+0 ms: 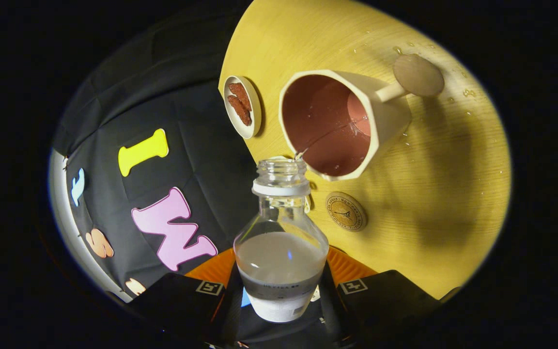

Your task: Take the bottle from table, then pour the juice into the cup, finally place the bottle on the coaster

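Small dish (243, 107): we see it at about ten o'clock from the bottle's neck, at the edge of the table, holding two reddish-brown pieces of food (239, 102).

Gripper (281, 295): our two fingers are pinching the bottle's lower body, one on each side, both pressing on it.

Bottle (281, 242): a clear glass bottle, uncapped, held between our fingers and tipped forward, its mouth pointing at twelve o'clock toward the cup. Pale cloudy juice (279, 257) fills roughly its lower half, and a label wraps the base.

Stream: we see a thin thread of liquid (300, 155) at the bottle's mouth, touching the cup's near rim.

Cup (334, 123): a cream, faceted cup with a reddish-brown inside, at one o'clock from the bottle's mouth, just beyond it. Its handle ends in a round disc (418, 75) at two o'clock.

Coaster (346, 211): a small round one with a printed emblem, lying flat at three o'clock from the bottle's shoulder, just beside it and bare.

Table (453, 194): light wood, with water droplets (468, 92) scattered near the cup's handle.
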`<state>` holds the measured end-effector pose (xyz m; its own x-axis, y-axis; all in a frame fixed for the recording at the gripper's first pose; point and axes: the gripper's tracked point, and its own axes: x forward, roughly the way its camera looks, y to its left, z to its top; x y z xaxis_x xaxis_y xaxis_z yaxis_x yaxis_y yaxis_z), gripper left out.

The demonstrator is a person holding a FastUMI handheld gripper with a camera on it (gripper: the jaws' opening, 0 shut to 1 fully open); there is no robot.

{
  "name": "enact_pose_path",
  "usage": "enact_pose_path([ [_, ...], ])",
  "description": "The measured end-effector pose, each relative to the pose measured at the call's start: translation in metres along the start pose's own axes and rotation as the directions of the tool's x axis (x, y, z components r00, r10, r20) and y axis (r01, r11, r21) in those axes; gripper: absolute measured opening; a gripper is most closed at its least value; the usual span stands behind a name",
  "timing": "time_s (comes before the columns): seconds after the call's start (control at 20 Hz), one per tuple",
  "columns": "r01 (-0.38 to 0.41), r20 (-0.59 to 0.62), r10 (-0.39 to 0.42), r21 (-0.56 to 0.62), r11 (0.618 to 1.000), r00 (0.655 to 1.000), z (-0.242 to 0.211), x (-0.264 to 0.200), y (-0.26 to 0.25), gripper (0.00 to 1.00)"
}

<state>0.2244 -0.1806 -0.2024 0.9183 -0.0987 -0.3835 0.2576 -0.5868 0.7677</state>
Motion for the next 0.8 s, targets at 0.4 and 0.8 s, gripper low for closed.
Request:
enact_pose_path([
  [0.4, 0.088, -0.034, -0.084, 0.151, 0.985, 0.996, 0.0068, -0.0003, -0.0036, 0.72],
  [0.8, 0.146, -0.084, -0.128, 0.279, 0.949, 0.988, 0.0055, -0.0008, -0.0007, 0.72],
])
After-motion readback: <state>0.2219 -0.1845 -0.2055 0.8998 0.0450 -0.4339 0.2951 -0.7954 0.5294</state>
